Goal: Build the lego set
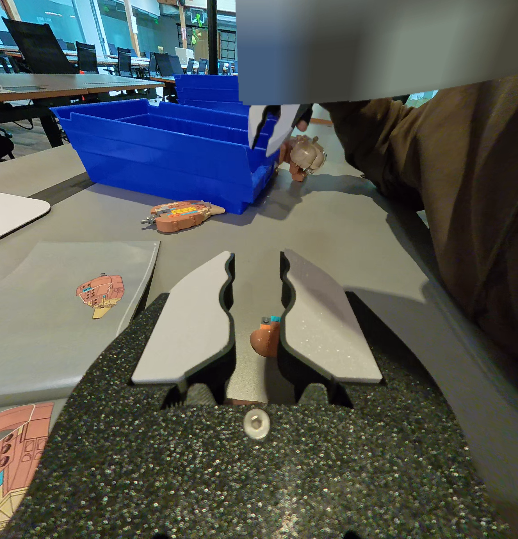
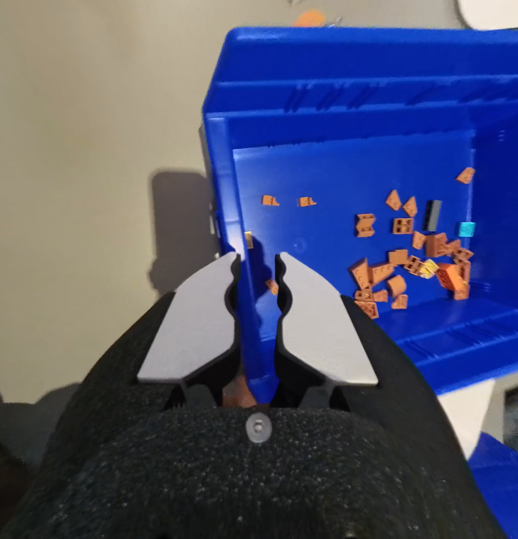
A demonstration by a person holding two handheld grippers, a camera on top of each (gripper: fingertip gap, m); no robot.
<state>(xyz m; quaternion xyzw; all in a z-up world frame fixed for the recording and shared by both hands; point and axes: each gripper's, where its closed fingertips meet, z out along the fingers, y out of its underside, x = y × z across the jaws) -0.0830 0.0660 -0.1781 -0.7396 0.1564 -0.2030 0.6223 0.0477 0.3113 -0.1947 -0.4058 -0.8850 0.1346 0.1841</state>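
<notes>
The grey desk (image 1: 324, 221) carries my deep blue plastic bin (image 2: 354, 96) of loose orange bricks (image 2: 397, 271). My right claw (image 2: 257, 256) hovers narrow and empty over it, choosing one. My left claw (image 1: 257, 255), part-open, rests around a small brown rounded subassembly (image 1: 265, 339), seemingly touching only one finger.

Both views are bright and evenly lit, with soft light that seems to come from above. In the left wrist view the picture is sharp, and the blue bin (image 1: 164, 157) throws a soft shadow on the grey counter (image 1: 324, 221) toward the camera; daylight comes through the far windows (image 1: 62, 26). Straight lines bend at the edges from the wide-angle lens. The right wrist view is blurred all over: the small bricks (image 2: 412, 262) look smeared, and a dark shadow (image 2: 179, 221) lies on the counter left of the bin. A smooth mosaic patch covers the upper right of the left view.
</notes>
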